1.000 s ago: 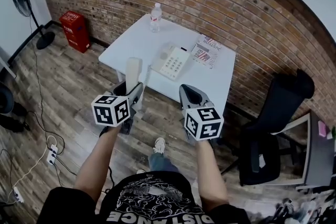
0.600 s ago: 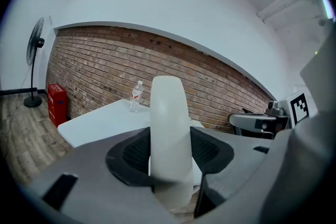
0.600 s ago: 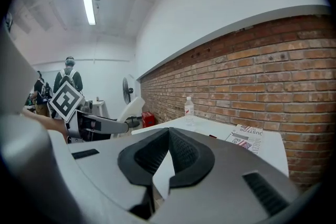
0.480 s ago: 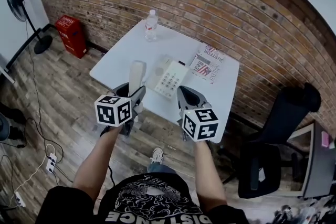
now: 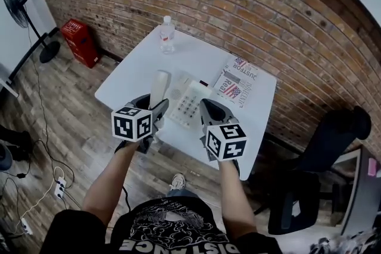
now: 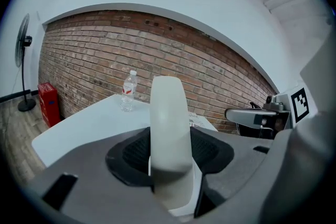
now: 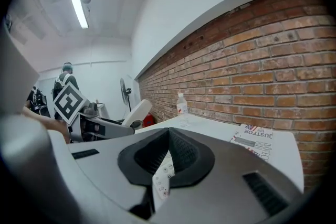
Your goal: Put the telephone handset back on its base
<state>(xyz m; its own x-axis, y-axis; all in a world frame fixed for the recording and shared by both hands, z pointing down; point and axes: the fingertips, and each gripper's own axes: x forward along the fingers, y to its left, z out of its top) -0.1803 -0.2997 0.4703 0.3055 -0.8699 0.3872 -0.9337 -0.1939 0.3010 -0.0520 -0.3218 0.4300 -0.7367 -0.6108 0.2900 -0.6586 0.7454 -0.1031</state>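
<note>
A cream telephone handset point(image 5: 159, 85) stands upright in my left gripper point(image 5: 155, 107), which is shut on its lower part. In the left gripper view the handset point(image 6: 168, 128) fills the gap between the dark pads. The cream phone base point(image 5: 188, 102), keypad up, lies on the white table point(image 5: 137, 65) just ahead of and between both grippers. My right gripper point(image 5: 208, 113) hovers over the table's near edge, shut and holding nothing. Through the slit below its pads in the right gripper view, a strip of the base's keypad point(image 7: 163, 176) shows.
A water bottle point(image 5: 167, 34) stands at the table's far corner. A magazine point(image 5: 236, 84) lies right of the base. A brick wall point(image 5: 250, 15) backs the table. A red box point(image 5: 78, 43) and a fan point(image 5: 15, 0) are at the left, a black chair point(image 5: 321, 169) at the right.
The table and phone base have come closer, now under both grippers. The handset stays gripped upright in the left gripper. The right gripper has stayed shut.
</note>
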